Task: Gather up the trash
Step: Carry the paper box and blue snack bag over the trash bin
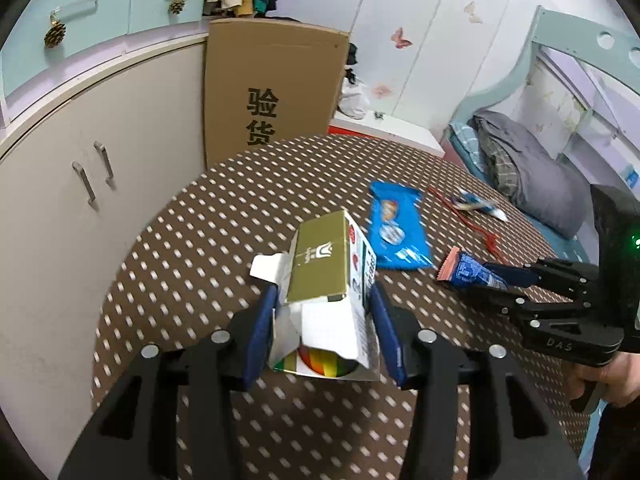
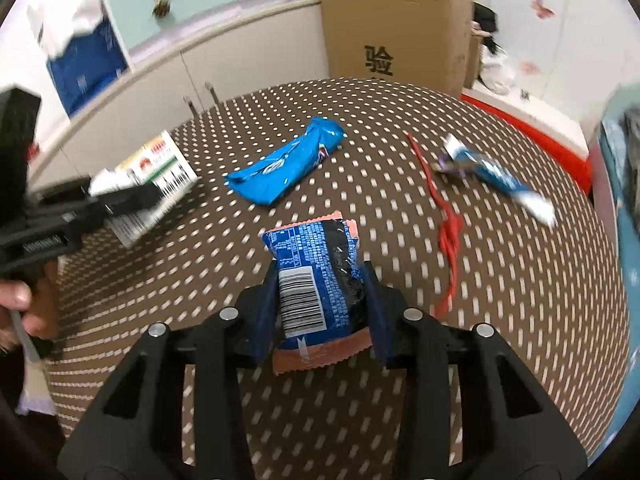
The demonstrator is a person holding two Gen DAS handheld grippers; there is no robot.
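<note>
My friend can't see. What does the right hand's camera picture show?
The right tongs pinch a blue snack wrapper above a brown dotted tablecloth. The left tongs hold an opened carton. A blue bag, red string and toothpaste tube remain.

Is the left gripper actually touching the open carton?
Touching. The left wrist view shows both blue pads of the left gripper pressed against the sides of the open carton, with no gap on either side.
</note>
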